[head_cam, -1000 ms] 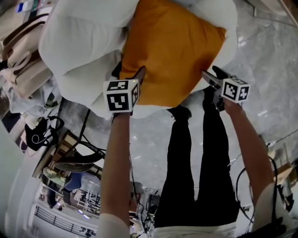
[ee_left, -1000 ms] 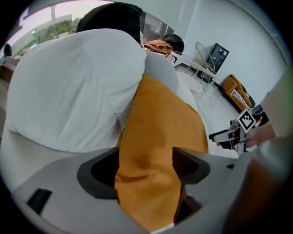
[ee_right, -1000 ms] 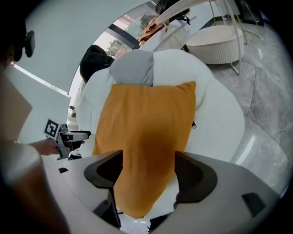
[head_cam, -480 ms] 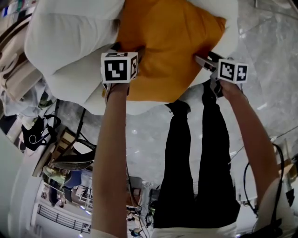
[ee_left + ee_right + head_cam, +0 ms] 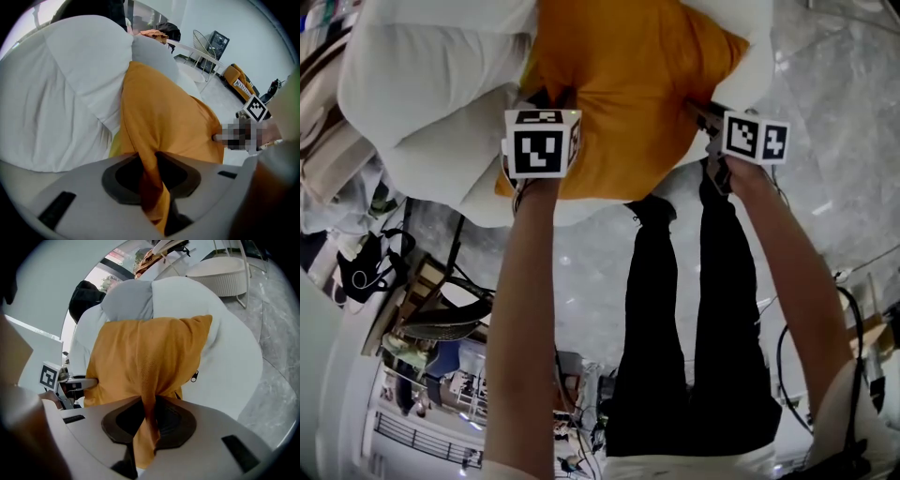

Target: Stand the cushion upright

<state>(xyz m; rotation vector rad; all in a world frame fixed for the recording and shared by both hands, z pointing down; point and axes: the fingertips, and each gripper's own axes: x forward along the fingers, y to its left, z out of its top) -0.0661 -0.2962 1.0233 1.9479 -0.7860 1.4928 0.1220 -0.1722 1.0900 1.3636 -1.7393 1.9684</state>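
Observation:
An orange cushion (image 5: 628,75) lies on a white padded seat (image 5: 441,103). My left gripper (image 5: 567,103) grips the cushion's near left edge; in the left gripper view the closing jaws pinch a fold of orange cloth (image 5: 149,180). My right gripper (image 5: 698,111) holds the cushion's right edge, and in the right gripper view its closing jaws squeeze the orange fabric (image 5: 146,425). The cushion (image 5: 145,357) has a small zipper pull (image 5: 193,376) on its side.
A grey pillow (image 5: 126,303) sits behind the cushion on the seat. The person's dark-trousered legs (image 5: 694,309) stand on a marble floor (image 5: 844,141). Bags and clutter (image 5: 356,253) lie to the left. A white round table (image 5: 220,273) stands farther off.
Both grippers moved in onto the cushion's near edges and closed on its cloth. The cushion edge now bunches between each pair of jaws.

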